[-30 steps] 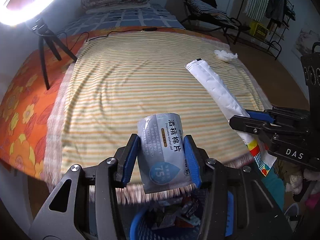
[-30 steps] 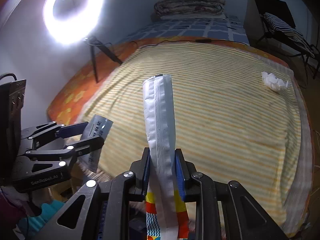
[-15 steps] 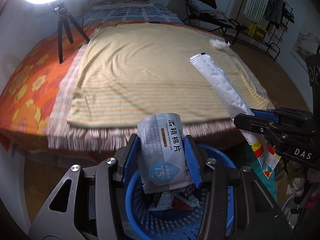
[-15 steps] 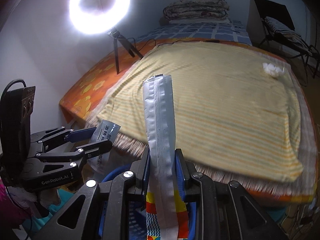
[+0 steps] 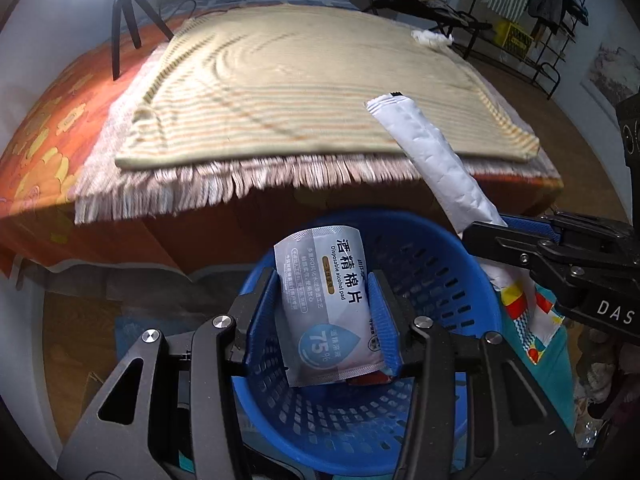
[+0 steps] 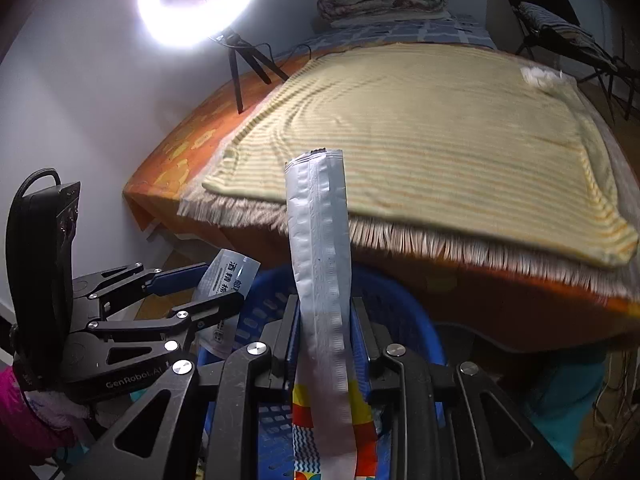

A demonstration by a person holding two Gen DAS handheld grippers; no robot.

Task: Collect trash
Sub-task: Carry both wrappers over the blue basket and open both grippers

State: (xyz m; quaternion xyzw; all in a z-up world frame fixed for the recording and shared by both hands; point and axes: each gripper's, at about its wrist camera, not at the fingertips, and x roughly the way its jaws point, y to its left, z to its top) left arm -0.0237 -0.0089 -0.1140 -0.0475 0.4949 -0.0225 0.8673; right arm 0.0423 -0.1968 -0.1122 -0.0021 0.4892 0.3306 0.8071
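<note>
Trash in both my grippers: grey foil alcohol-pad sachet (image 5: 326,312) clamped in my left gripper (image 5: 324,316), long white crinkled wrapper with colourful end (image 6: 320,280) pinched in my right gripper (image 6: 322,344). A second ago both hung over the striped bed blanket (image 5: 304,92); now both sit above the round blue perforated plastic basket (image 5: 432,264). Release looks next. Crumpled white tissue (image 5: 432,37) remains on the bed's far corner.

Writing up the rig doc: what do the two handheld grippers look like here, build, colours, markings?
Both are matte black skeletal linkages with triangular cut-outs, silver pivot screws and blue ribbed finger pads. The left gripper reads "GenRobot.AI" on its side in the right wrist view, with a black camera housing and cable loop. The right gripper reads "DAS".
</note>
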